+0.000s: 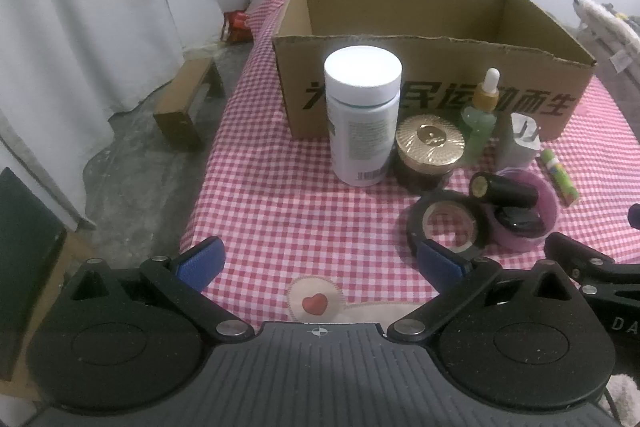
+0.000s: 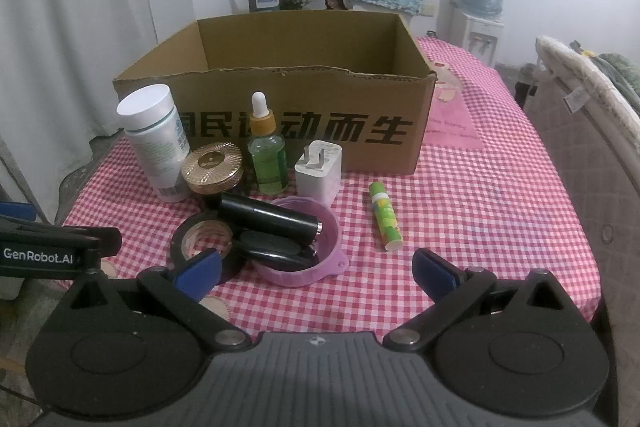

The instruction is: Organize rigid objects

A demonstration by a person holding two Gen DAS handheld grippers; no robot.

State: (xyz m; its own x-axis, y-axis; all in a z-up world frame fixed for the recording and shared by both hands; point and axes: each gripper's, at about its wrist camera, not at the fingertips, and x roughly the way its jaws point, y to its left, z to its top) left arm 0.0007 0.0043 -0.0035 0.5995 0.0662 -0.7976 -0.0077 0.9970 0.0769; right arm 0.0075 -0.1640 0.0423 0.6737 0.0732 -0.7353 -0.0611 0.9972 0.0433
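Observation:
An open cardboard box (image 1: 432, 83) (image 2: 280, 107) stands at the back of the checked table. In front of it stand a white pill bottle (image 1: 362, 115) (image 2: 156, 143), a gold-lidded jar (image 1: 430, 151) (image 2: 212, 167), a green dropper bottle (image 1: 480, 115) (image 2: 266, 151) and a white charger (image 1: 520, 143) (image 2: 320, 171). Nearer lie a black tape roll (image 1: 448, 223) (image 2: 202, 235), a pink ring (image 1: 536, 211) (image 2: 304, 267) holding a black tube (image 2: 268, 217), and a green stick (image 1: 560, 177) (image 2: 386, 221). My left gripper (image 1: 320, 263) and right gripper (image 2: 316, 267) are open and empty, short of the objects.
A pink paper (image 2: 452, 111) lies right of the box. A small wooden stool (image 1: 188, 103) stands on the floor to the left. White curtains (image 1: 80, 7) hang at the left. A padded chair (image 2: 588, 115) stands at the right table edge.

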